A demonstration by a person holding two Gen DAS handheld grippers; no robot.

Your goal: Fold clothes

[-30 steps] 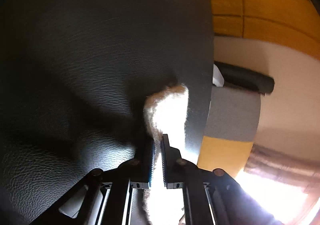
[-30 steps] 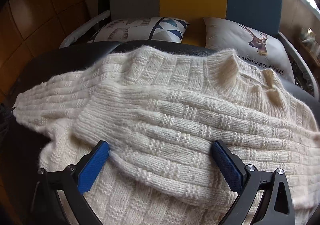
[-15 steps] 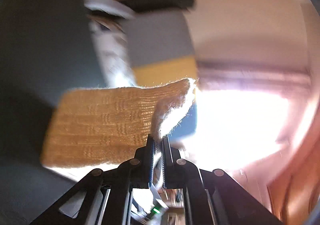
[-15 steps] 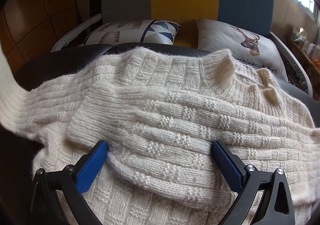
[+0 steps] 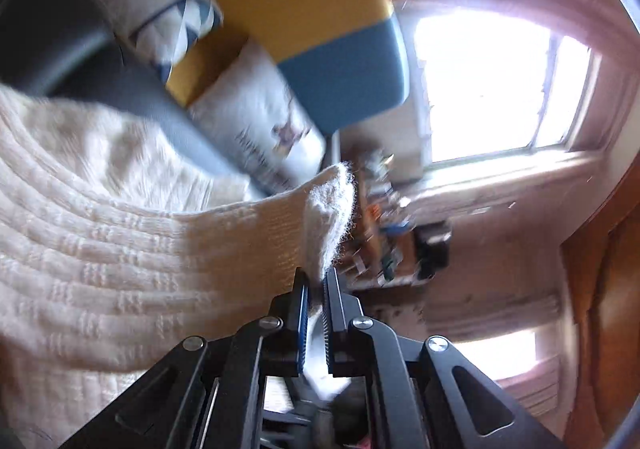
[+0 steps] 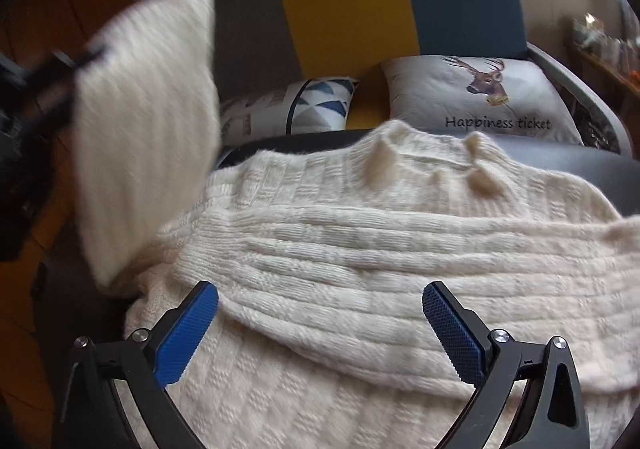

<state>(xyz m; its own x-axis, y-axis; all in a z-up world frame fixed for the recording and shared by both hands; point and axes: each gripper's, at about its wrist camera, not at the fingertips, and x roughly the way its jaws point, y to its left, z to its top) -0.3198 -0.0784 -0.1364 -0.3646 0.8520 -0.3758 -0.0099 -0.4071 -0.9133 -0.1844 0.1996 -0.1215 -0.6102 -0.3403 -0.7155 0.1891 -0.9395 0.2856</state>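
Sweater (image 6: 360, 249) lies spread on dark bench (image 6: 580, 161), collar edge toward two cushions (image 6: 480, 97). Left hand-held gripper (image 5: 314, 289) clamps one sleeve cuff (image 5: 328, 209), lifted off the bench. Right hand-held gripper (image 6: 320, 313) gapes wide over the folded sleeve, holding nothing.

Sweater (image 6: 360, 249) lies spread on the seat (image 6: 580, 161), collar (image 6: 432, 157) at the far edge. One sleeve (image 6: 380, 289) lies folded across the body, just ahead of the right gripper (image 6: 320, 313), whose fingers stand wide apart above the knit. Other sleeve (image 6: 148, 153) is lifted at the left, its cuff (image 5: 328, 217) clamped in the left gripper (image 5: 315, 281). Behind the seat: two cushions, deer one (image 6: 488, 97) right, patterned one (image 6: 296, 109) left, against the chair back (image 6: 360, 9). Window (image 5: 492, 85) right of the chair in the left view.
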